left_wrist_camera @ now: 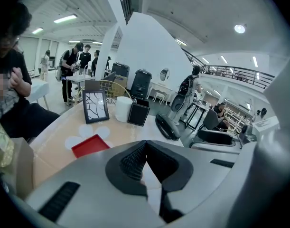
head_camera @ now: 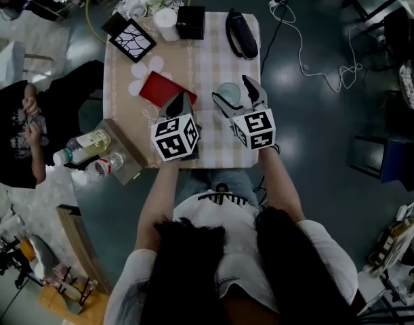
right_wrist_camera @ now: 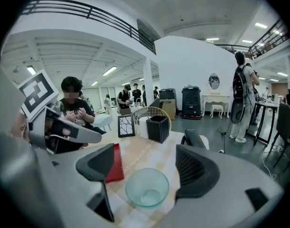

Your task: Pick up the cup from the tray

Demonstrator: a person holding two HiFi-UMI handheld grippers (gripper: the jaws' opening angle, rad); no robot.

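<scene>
The right claw (right_wrist_camera: 145,152) stands wide open and grips nothing, but the glass cup (right_wrist_camera: 147,188) sits upright, mouth up, directly between its jaws, with a gap showing on each side. The cup rests on the checked desk (head_camera: 210,56), a little to the right of the red tray (right_wrist_camera: 117,166) rather than on it, with the claw's left jaw standing between cup and tray. Being round, the cup offers no favoured axis, so my guess is that the jaws only need to close where they are, perhaps after dropping a little lower on the wall. The left claw (left_wrist_camera: 145,145) is closed tip to tip on nothing and hangs over the desk's near edge, left of the right claw, farther from the cup.
</scene>
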